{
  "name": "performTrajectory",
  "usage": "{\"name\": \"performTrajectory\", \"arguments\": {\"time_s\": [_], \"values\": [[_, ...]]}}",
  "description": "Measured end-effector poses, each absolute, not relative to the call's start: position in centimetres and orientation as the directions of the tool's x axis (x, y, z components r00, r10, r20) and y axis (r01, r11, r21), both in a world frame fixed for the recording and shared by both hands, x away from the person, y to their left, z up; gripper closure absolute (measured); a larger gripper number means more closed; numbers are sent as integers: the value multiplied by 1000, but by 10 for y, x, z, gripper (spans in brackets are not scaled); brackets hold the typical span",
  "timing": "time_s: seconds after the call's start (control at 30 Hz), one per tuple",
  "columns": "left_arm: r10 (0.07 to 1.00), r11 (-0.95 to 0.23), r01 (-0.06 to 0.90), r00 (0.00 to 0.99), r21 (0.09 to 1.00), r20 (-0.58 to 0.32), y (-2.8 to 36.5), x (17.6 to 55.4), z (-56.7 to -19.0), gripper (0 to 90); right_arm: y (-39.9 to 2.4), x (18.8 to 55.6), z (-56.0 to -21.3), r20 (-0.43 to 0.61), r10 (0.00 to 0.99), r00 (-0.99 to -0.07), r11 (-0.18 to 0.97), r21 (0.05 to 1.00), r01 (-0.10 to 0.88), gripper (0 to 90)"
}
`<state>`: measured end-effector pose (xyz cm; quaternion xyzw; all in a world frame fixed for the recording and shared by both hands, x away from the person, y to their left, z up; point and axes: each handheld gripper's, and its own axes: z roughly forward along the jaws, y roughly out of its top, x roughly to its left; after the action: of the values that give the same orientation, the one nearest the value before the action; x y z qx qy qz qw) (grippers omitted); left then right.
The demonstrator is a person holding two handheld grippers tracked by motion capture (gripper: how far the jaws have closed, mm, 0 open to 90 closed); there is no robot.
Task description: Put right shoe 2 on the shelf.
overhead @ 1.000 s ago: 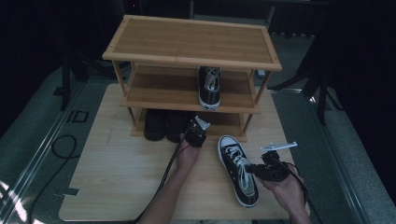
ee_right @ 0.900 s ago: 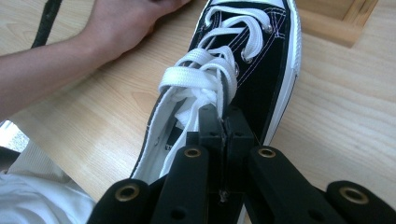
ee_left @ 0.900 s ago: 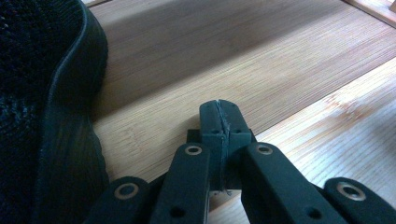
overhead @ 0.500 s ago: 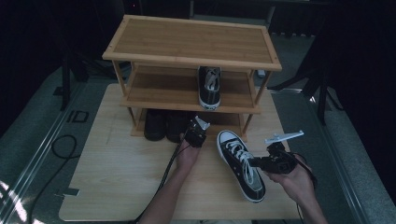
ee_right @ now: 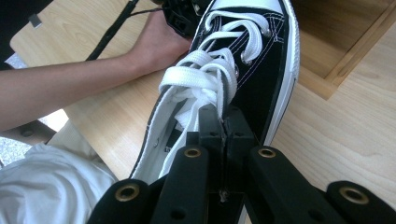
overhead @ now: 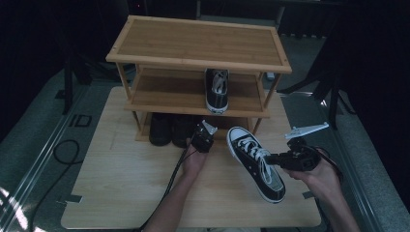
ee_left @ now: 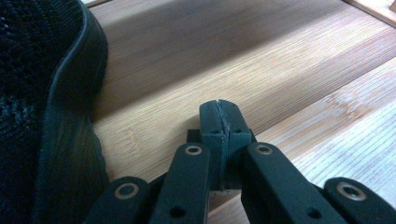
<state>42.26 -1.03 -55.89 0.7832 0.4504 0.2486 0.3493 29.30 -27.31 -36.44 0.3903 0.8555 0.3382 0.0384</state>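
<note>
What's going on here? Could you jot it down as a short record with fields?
Setting: wooden rack on a table
Right gripper: shut on the sneaker at its side wall by the laces, toe toward the rack
Left gripper: shut, holding nothing, by the dark shoes on the bottom shelf
Middle shelf: matching sneaker, toe outward
Likely next: sneaker goes beside its mate

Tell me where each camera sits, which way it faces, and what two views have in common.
High view: above the person's side, looking forward and down at the shoe rack; both forearms show.
Left gripper view: on the left tongs, low by a dark shoe.
Right gripper view: on the right tongs, facing the sneaker.
High and right gripper views share the sneaker.
</note>
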Motion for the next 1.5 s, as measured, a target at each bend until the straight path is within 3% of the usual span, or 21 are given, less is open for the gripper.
{"name": "performTrajectory", "arguments": {"time_s": [0.73,1.5], "values": [[879,-348,532,471,772,73,-10,423,-559,900,-282,305,-304,205,670,-714,415,694,588,890],[877,-350,533,476,771,69,-10,423,-559,900,-247,395,-309,264,808,-527,207,709,674,890]]}}
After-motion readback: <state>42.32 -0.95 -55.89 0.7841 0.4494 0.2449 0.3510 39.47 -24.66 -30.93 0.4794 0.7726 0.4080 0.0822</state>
